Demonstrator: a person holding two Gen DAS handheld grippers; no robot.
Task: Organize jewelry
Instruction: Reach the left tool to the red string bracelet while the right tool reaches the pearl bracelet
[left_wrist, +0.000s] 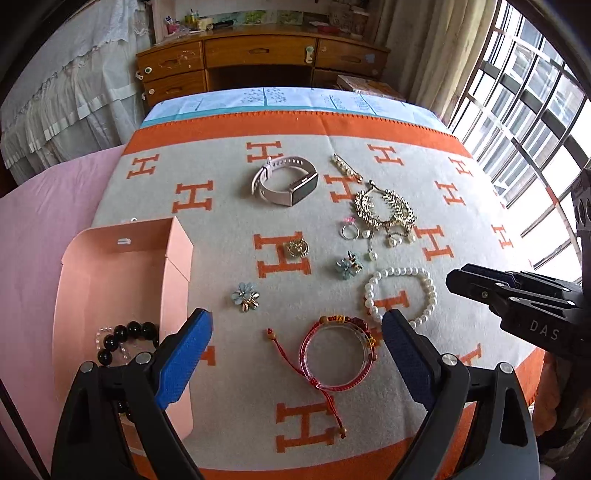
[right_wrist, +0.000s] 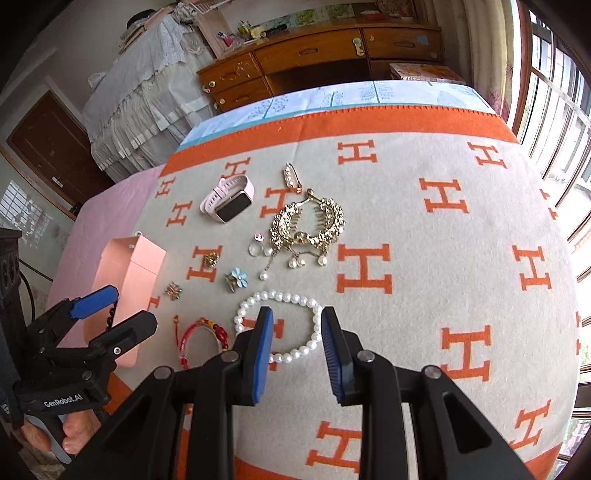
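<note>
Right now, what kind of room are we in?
Probably a bedroom at home. There's a wooden desk with drawers, a lace-covered bed or furniture piece, and a barred window with curtains.

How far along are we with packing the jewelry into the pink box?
Done: only the black bead bracelet lies in the pink box. In hand: nothing; the left gripper is open above the red bracelet, the right gripper empty over the pearl bracelet. Left on the blanket: both of those, the watch, gold hair comb, ring and brooches.
</note>
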